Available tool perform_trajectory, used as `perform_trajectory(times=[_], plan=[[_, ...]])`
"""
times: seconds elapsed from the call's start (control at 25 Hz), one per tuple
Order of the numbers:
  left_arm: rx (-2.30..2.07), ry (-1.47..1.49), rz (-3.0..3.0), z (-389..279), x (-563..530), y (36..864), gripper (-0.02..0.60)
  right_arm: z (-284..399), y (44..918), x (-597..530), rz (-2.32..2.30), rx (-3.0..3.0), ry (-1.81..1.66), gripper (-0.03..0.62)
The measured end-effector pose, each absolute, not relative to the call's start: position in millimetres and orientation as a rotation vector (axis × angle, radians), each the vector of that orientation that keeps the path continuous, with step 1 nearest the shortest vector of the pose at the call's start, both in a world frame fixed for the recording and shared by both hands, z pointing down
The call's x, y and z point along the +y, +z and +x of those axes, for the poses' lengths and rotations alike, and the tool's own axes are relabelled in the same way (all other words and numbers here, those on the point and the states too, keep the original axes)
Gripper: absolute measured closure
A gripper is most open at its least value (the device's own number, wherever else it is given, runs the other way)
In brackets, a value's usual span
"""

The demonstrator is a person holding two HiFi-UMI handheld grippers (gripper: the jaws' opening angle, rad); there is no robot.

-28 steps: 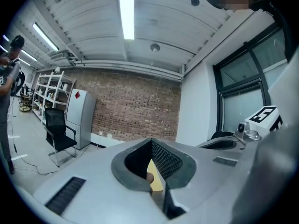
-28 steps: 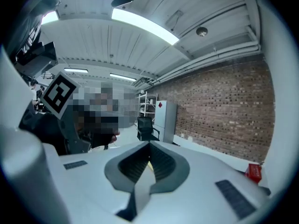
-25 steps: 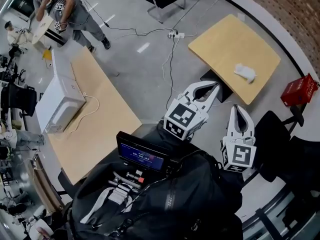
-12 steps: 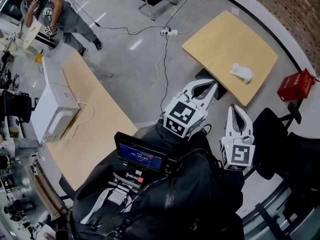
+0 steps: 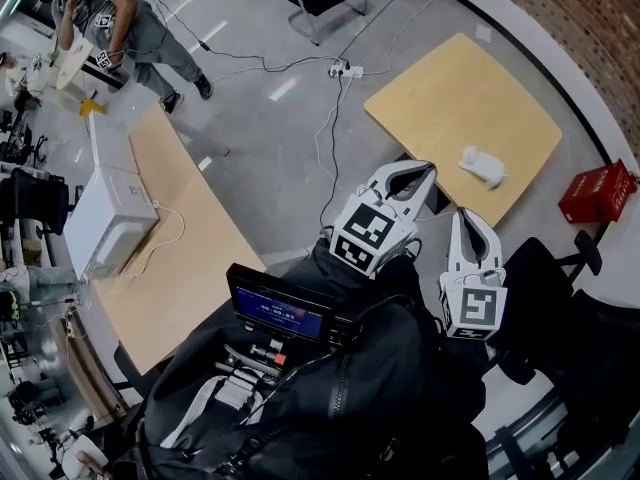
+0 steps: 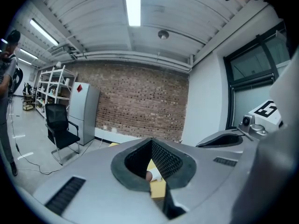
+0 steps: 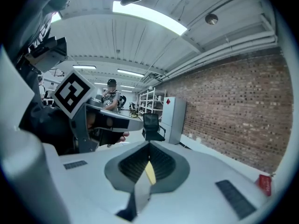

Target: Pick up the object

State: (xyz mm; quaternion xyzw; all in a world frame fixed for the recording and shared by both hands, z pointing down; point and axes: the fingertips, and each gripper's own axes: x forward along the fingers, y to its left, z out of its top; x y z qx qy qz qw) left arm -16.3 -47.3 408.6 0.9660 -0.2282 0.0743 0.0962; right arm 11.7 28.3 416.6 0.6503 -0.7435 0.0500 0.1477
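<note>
- The small white crumpled-looking object (image 5: 482, 166) lies on the light wooden square table (image 5: 450, 98), just inside the edge that runs from its near corner to its right-hand corner. Its place on the table is the same as a second ago.
- The table and object now sit closer to both claws in the head view than a second ago. The approach is under way; no contact yet.
- The left gripper (image 5: 427, 172) is clenched and empty, with its tips just short of the table's near edge. Its own view frames the object beyond the closed jaws.
- The right gripper (image 5: 470, 216) is likewise clenched on nothing, beside the near corner.
- Judgement: one claw must release its jaws before it can close round the object; nothing is lifted so far.
- A red box (image 5: 598, 190) stands on the floor beyond the table's right-hand corner, well apart.
</note>
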Motion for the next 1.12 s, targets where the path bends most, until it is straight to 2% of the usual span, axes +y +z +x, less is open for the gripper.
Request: perform_trajectory(times=[0.72,1.12], plan=[[-0.681,0.385,2.866,113.6,-106.1,443.3,0.581,148.8,454.3,-17.9,1.868,-2.174,0.263,0.589],[-0.675,0.622,2.746,153.4,-115.3,526.9,0.581,210.0,546.8,-19.0,1.727,-2.029,0.379,0.589]])
